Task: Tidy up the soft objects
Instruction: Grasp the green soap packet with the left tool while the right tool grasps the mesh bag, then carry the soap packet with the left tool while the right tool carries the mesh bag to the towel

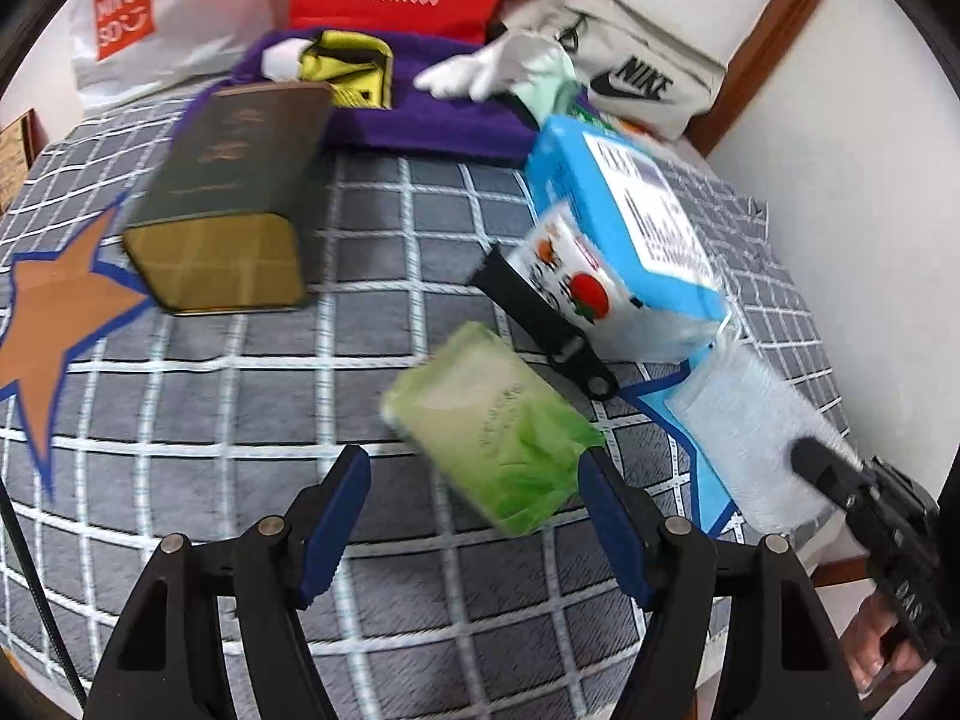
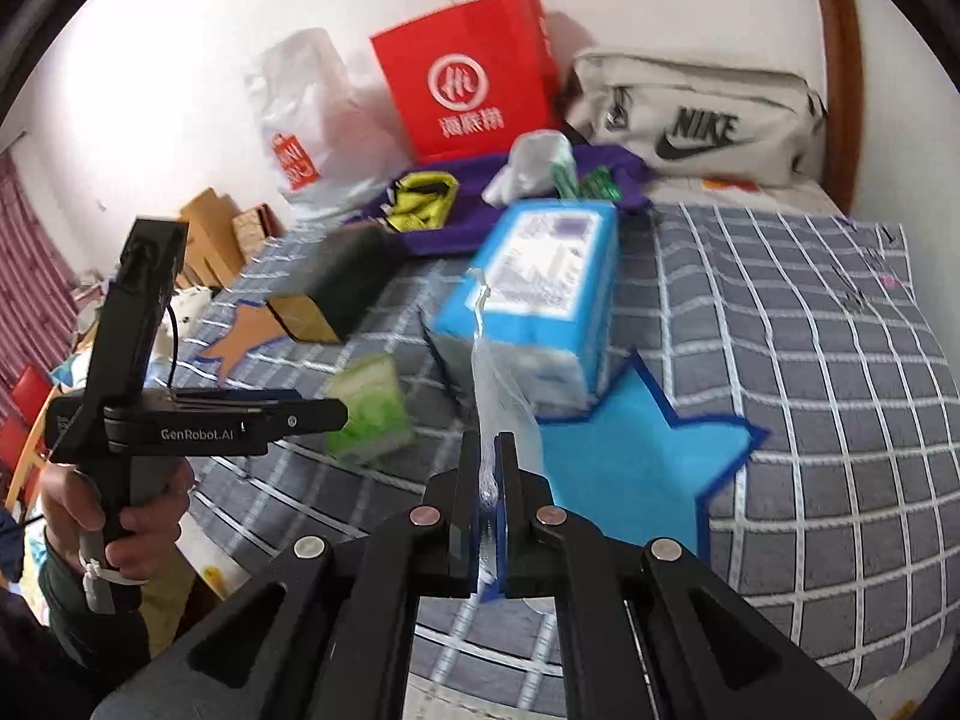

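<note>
Grey bed (image 1: 420,228) with a white grid cover, backed by a white wall, carries everything; a red paper bag (image 2: 474,96), a white plastic bag (image 1: 138,18), a pale Nike pouch (image 2: 696,120) and a purple cloth (image 1: 432,114) line its far edge. An orange star patch (image 1: 54,312) lies to the left and a blue star patch (image 2: 636,468) to the right.

Largest of the task's things is the blue tissue pack (image 2: 540,300), a soft, squashable block with a white printed label, sheathed in clear plastic wrap (image 2: 504,414). It sits at the upper edge of the blue star; whether it rests fully or is partly lifted cannot be told. The right gripper (image 2: 489,474) is pressed together on a loose tail of that wrap, not on the pack itself. Judged step: hauling the pack onto the blue star. Thin film may stretch or slip, so a slow, low pull is advisable, or a regrasp across the body.

A dark green tin (image 1: 228,198) with a gold end lies near the orange star. Smaller, the green tissue packet (image 1: 492,438), pillowy and glossy, sits tilted just ahead of the left gripper (image 1: 474,510), whose blue-padded jaws are spread wide, holding nothing. Motion blur obscures fine print.
</note>
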The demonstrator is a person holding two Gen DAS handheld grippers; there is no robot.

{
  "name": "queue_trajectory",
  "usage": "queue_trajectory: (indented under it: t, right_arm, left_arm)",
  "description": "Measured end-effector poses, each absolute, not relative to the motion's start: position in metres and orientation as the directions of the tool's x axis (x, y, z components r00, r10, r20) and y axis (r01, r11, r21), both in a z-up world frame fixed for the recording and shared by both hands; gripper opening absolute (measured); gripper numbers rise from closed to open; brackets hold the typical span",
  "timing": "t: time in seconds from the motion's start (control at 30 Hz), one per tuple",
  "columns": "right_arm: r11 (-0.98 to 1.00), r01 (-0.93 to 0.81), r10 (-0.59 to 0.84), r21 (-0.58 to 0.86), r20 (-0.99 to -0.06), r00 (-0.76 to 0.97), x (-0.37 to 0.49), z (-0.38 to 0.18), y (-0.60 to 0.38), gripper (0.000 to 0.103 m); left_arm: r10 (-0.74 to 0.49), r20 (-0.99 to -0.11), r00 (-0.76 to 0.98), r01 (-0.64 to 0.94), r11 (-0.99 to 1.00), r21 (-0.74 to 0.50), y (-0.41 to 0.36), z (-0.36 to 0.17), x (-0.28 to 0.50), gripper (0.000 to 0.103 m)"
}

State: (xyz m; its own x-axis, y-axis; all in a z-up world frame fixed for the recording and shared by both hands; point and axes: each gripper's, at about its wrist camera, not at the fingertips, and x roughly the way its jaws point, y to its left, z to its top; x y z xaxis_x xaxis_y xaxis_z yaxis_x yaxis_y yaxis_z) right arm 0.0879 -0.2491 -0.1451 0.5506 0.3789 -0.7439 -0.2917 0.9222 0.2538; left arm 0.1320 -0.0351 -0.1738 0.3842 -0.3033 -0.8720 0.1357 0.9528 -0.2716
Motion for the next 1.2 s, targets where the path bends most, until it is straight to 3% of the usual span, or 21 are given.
queue_trajectory:
  t: [0.2, 0.5, 0.6, 0.67, 0.73, 0.8, 0.87, 1.2]
  right_arm:
    - [0.938, -0.266, 0.336, 0.222, -0.771, 0.541, 0.089, -0.166, -0.249, 0.007]
    - [0.923, -0.297, 0.365, 0.243, -0.797, 0.482, 0.096, -0.188, -0.234, 0.009]
    - [0.913, -0.322, 0.380, 0.249, -0.805, 0.456, 0.098, -0.194, -0.227, 0.020]
    - [0.912, -0.329, 0.376, 0.243, -0.814, 0.442, 0.099, -0.199, -0.224, 0.038]
    - [0.913, -0.330, 0.379, 0.241, -0.804, 0.459, 0.098, -0.200, -0.224, 0.037]
    - [0.914, -0.320, 0.380, 0.248, -0.800, 0.464, 0.099, -0.202, -0.225, 0.035]
    - [0.920, -0.322, 0.358, 0.222, -0.808, 0.467, 0.100, -0.203, -0.225, 0.007]
    - [0.906, -0.345, 0.398, 0.244, -0.768, 0.502, 0.094, -0.172, -0.227, 0.003]
  left_arm:
    - [-0.277, -0.890, 0.362, 0.143, 0.960, -0.241, -0.057, -0.187, 0.141, 0.076]
    - [-0.172, -0.896, 0.409, 0.151, 0.981, -0.119, -0.066, -0.192, 0.157, 0.077]
    - [-0.174, -0.885, 0.433, 0.131, 0.983, -0.129, -0.059, -0.192, 0.160, 0.074]
    - [-0.175, -0.881, 0.440, 0.136, 0.983, -0.127, -0.055, -0.192, 0.160, 0.072]
    - [-0.173, -0.879, 0.444, 0.136, 0.983, -0.125, -0.050, -0.191, 0.158, 0.071]
    - [-0.181, -0.877, 0.445, 0.135, 0.982, -0.134, -0.041, -0.189, 0.153, 0.069]
    - [-0.179, -0.876, 0.448, 0.123, 0.983, -0.138, -0.033, -0.187, 0.149, 0.068]
    - [-0.218, -0.847, 0.485, 0.083, 0.976, -0.204, 0.006, -0.173, 0.133, 0.057]
